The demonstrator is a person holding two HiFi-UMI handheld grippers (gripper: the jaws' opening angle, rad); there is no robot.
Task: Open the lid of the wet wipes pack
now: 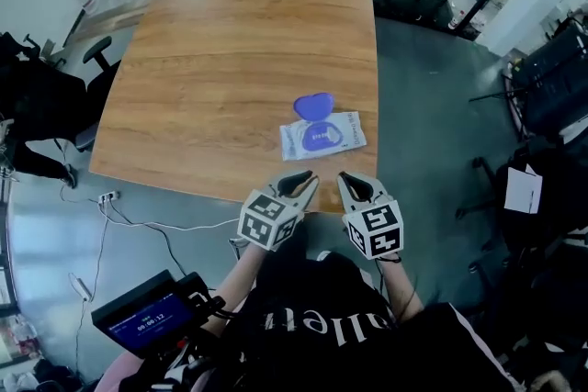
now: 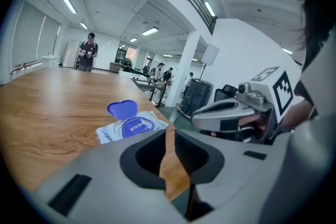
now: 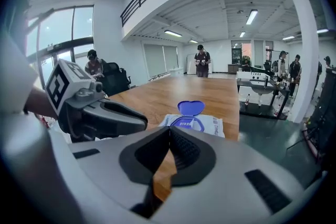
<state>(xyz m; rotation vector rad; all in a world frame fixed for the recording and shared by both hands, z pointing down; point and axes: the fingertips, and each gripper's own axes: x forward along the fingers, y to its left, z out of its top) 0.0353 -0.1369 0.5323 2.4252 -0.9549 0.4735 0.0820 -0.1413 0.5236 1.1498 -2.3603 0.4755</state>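
Already the blue lid (image 1: pixel 314 104) is standing flipped up behind the wet wipes pack (image 1: pixel 323 135), which is lying flat on the counter (image 1: pixel 230 60) close to its near edge. Both tools are hovering off that edge, apart from the pack. The left tool (image 1: pixel 303 184) is showing a narrow slit between its jaws and gripping nothing. The right tool (image 1: pixel 349 184) is sitting closed and empty. Opening looks done, so the sensible move is probably keeping both tools clear of the lid.
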